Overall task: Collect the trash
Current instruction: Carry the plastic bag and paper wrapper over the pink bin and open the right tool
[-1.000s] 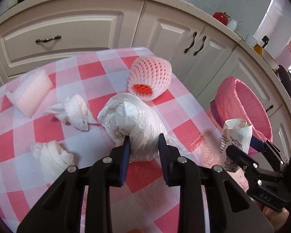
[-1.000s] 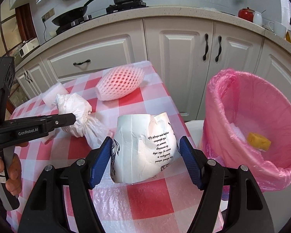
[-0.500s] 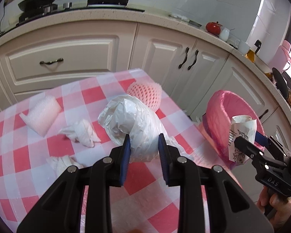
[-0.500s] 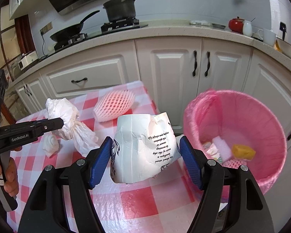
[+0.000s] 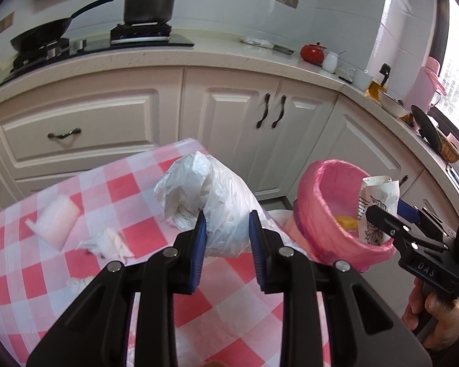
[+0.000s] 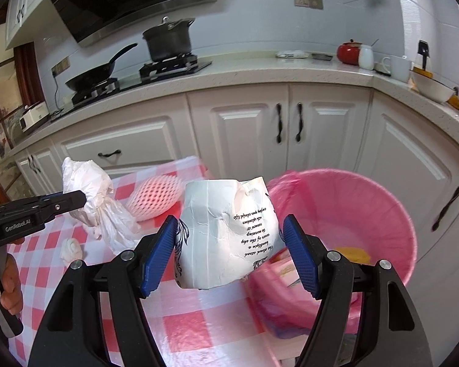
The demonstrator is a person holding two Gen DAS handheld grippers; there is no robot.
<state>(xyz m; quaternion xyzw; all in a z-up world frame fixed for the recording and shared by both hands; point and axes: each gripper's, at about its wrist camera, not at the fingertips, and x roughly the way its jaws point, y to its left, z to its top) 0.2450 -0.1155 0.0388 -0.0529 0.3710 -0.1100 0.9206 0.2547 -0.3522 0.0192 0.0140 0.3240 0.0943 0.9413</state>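
My left gripper [image 5: 225, 232] is shut on a crumpled white plastic bag [image 5: 208, 202] and holds it up above the red-checked table [image 5: 131, 189]. It also shows in the right wrist view [image 6: 88, 198]. My right gripper [image 6: 229, 244] is shut on a crushed white paper cup [image 6: 226, 232] with black print, held up beside the pink-lined trash bin [image 6: 367, 195]. The cup also shows in the left wrist view [image 5: 376, 202], over the bin's rim [image 5: 309, 208]. A yellow scrap [image 6: 352, 250] lies in the bin.
A pink foam fruit net [image 6: 156, 198], a white foam block [image 5: 55, 220] and crumpled tissues [image 5: 110, 241] lie on the table. White cabinets [image 5: 229, 116] stand close behind. The counter holds a stove with a pot [image 5: 150, 6] and a pan [image 5: 42, 35].
Both grippers have risen with their loads. The bag has come up off the table and the cup has moved towards the bin.
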